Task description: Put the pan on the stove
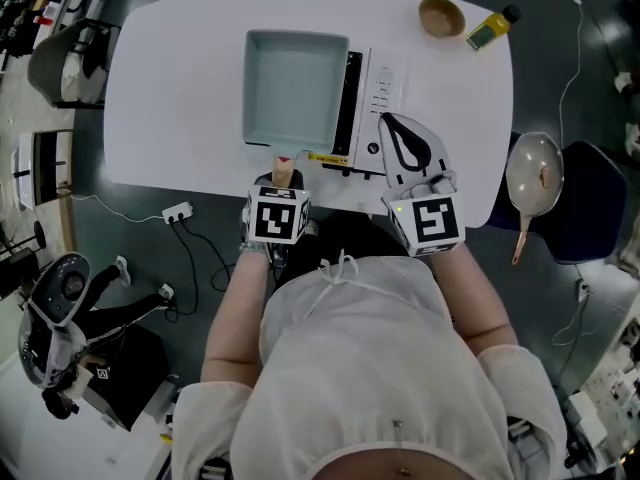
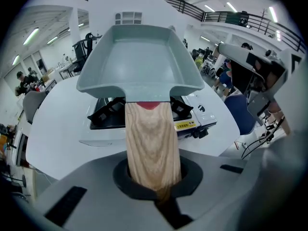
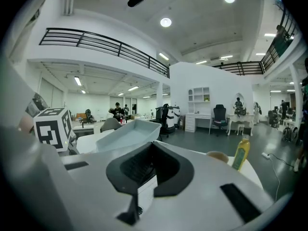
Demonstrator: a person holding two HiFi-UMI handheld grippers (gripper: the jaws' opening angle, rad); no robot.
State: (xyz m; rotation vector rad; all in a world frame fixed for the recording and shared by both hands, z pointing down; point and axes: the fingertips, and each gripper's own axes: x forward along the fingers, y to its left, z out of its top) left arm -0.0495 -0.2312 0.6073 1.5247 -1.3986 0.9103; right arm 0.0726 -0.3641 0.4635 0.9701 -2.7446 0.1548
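Left gripper (image 1: 281, 182) is seen from the head view clamped on the wooden handle (image 1: 285, 171) of the pan (image 1: 295, 86), held over the stove (image 1: 378, 98); the handle points toward the person. Burner grates (image 2: 109, 110) beneath are shown only by the left gripper view. In the right gripper view, the right gripper (image 3: 147, 174) is seen closed, empty.

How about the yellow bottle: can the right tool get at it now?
Probably yes: the right tool is shut and empty, and the table between it and the yellow bottle looks free; only a small bowl stands beside the bottle.
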